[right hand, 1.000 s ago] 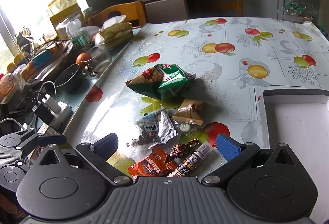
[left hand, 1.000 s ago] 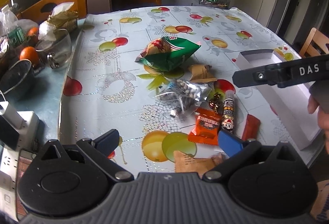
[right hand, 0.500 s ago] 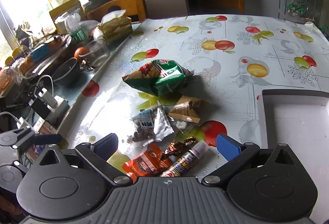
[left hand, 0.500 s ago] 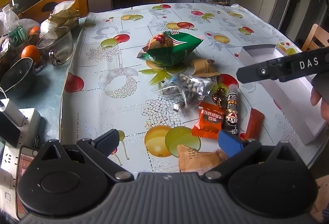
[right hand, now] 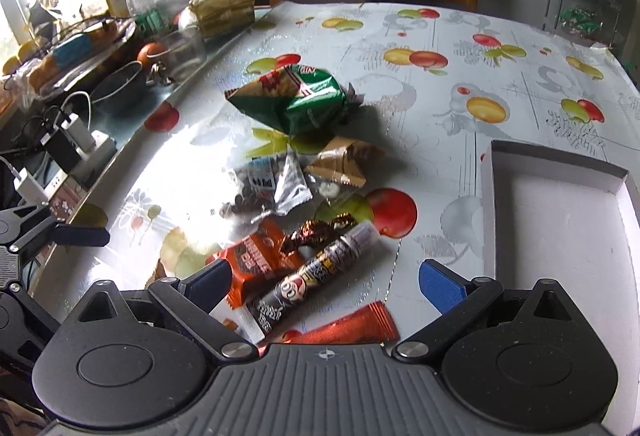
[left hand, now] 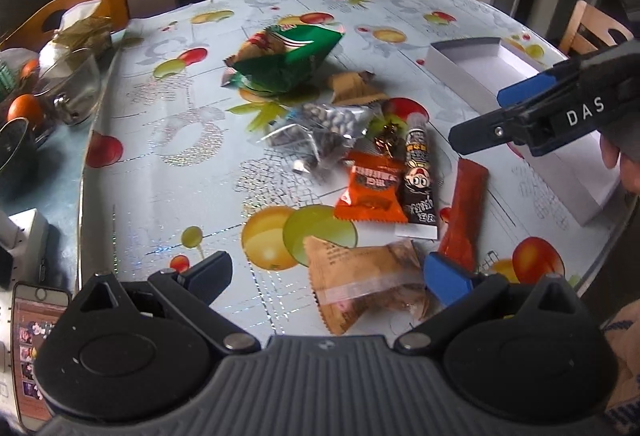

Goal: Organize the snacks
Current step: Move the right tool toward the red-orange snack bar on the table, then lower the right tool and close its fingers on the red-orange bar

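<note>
Orange packet (left hand: 370, 186) lies mid-frame among snacks; left gripper (left hand: 326, 272) and right gripper (right hand: 324, 276) both hang spread, holding nothing.

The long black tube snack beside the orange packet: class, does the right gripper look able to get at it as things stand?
Probably yes. The right gripper is open, with the black tube snack lying just ahead between its fingers. Nothing covers the tube, though the orange packet touches its side.

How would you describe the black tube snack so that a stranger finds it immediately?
Start at the white cardboard box on the fruit-print tablecloth; the snack pile lies left of it. The black tube snack lies between an orange packet and a red stick sachet, the only cylinder, with a cartoon face.
</note>
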